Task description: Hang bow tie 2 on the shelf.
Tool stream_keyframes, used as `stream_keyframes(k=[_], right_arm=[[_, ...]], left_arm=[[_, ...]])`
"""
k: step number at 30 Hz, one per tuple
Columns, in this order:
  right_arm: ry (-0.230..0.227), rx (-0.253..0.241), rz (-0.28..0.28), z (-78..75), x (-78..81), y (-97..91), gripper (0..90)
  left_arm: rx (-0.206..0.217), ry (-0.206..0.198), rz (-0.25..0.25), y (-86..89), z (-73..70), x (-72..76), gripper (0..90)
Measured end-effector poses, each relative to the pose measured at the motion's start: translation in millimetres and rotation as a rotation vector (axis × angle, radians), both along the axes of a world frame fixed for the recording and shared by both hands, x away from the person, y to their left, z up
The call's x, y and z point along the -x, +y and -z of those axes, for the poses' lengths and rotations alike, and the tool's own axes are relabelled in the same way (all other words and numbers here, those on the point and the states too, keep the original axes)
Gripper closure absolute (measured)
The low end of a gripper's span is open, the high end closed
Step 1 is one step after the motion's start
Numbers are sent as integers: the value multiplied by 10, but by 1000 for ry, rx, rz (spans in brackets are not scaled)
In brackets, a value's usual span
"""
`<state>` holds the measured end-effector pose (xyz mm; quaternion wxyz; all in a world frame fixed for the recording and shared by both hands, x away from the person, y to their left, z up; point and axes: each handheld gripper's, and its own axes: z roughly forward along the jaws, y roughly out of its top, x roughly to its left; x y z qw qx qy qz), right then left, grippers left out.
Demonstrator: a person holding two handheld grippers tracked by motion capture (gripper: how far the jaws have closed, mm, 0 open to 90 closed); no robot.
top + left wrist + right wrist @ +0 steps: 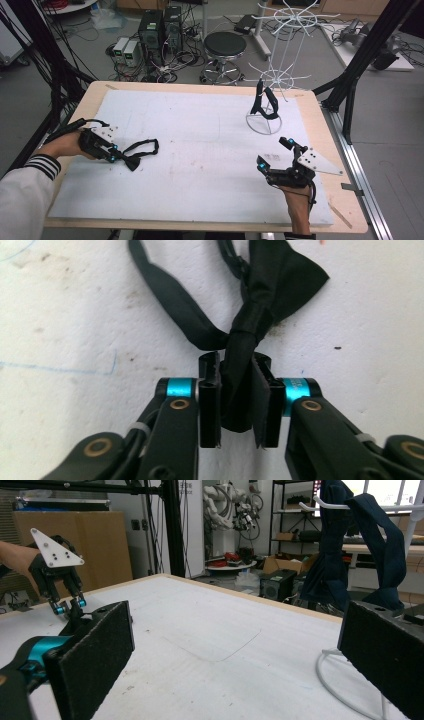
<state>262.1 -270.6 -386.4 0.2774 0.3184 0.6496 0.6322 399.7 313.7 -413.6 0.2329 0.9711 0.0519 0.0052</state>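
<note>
High view: the left gripper (121, 159) pinches one end of the black bow tie (142, 150) lying on the white mat (200, 150). Left gripper view: the fabric is bunched between the pads, so it could slip out when lifted. Right gripper view: the right gripper (240, 665) gapes empty near the wire rack (345, 690); a swing could topple it
</note>
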Motion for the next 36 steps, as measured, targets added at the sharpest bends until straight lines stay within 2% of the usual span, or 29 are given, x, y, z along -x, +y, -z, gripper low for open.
stream_keyframes(k=[2, 5, 6, 12, 13, 20, 21, 26, 27, 28, 32, 34, 36], right_arm=[[0, 1, 2, 1, -3, -2, 7], [0, -1, -1, 0, -3, -2, 7], [1, -2, -1, 0, -3, -3, 7], [9, 0, -5, 5, -8, 1, 7], [9, 1, -3, 5, -8, 1, 7], [20, 2, -13, 4, -18, 9, 7], [15, 9, -16, 4, -25, 9, 7], [23, 7, -33, -17, -30, 8, 7], [21, 11, -34, -26, -34, 4, 7], [20, 11, -40, -33, -37, 5, 7], [24, 17, -58, -74, -47, 13, 7], [25, 21, -68, -99, -53, 19, 6], [22, 25, -79, -117, -60, 30, 6]], left_arm=[[1, -6, -7, 5, -20, 1, 781], [25, -12, -27, 2, -55, 10, 788], [32, -2, -34, 3, -59, 13, 790], [25, -15, -34, -11, -79, 30, 790], [18, -33, -29, -13, -87, 30, 790], [45, -54, -22, -36, -136, 52, 790], [60, -67, -30, -48, -139, 67, 790], [129, -74, -45, -95, -208, 96, 790], [128, -84, -41, -100, -228, 95, 789], [148, -83, -56, -109, -230, 106, 789], [168, -94, -86, -125, -298, 126, 789], [205, -96, -128, -141, -332, 145, 790], [256, -95, -146, -151, -355, 176, 790]])
